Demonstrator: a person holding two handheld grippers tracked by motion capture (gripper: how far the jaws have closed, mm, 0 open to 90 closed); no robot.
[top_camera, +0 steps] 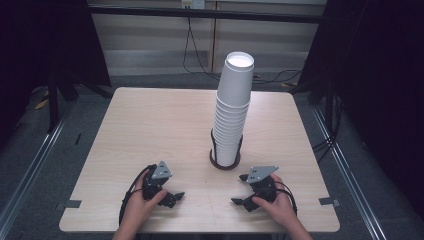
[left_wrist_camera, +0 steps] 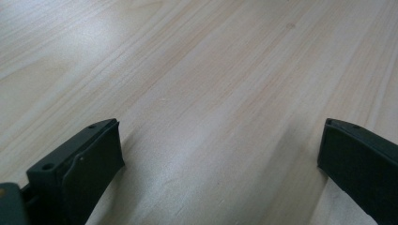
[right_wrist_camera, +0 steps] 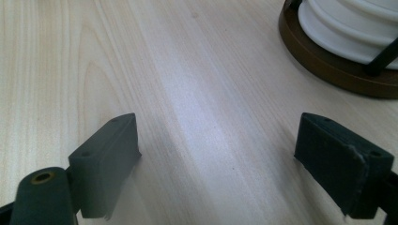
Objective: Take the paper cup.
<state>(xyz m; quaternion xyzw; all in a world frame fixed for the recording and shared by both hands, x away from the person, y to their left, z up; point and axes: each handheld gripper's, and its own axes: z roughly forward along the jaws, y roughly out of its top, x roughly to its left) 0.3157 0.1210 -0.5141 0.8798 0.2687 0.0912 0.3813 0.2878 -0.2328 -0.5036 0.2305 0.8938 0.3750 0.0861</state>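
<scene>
— Where do the two tongs sit?

— Both are near the front edge of the tabletop (top_camera: 150,120). The left tongs (top_camera: 172,196) lie toward the front left corner, held in the person's left hand (top_camera: 141,205); the right tongs (top_camera: 243,190) lie toward the front right corner, held in the right hand (top_camera: 278,202).

— Are they gripping anything?

— No. In the left gripper view the left tongs (left_wrist_camera: 220,154) stand spread wide over bare wood. In the right gripper view the right tongs (right_wrist_camera: 217,150) are likewise released, nothing between them.

— And the cups?

— The stack of white paper cups (top_camera: 232,112) stands upright in a dark round holder (top_camera: 224,163), about midway between the left and right edges, somewhat nearer the front edge. It rises between the two tongs and beyond them, apart from both. The holder's brown base (right_wrist_camera: 328,65) shows in the right gripper view, near the right tongs but not touching.
</scene>
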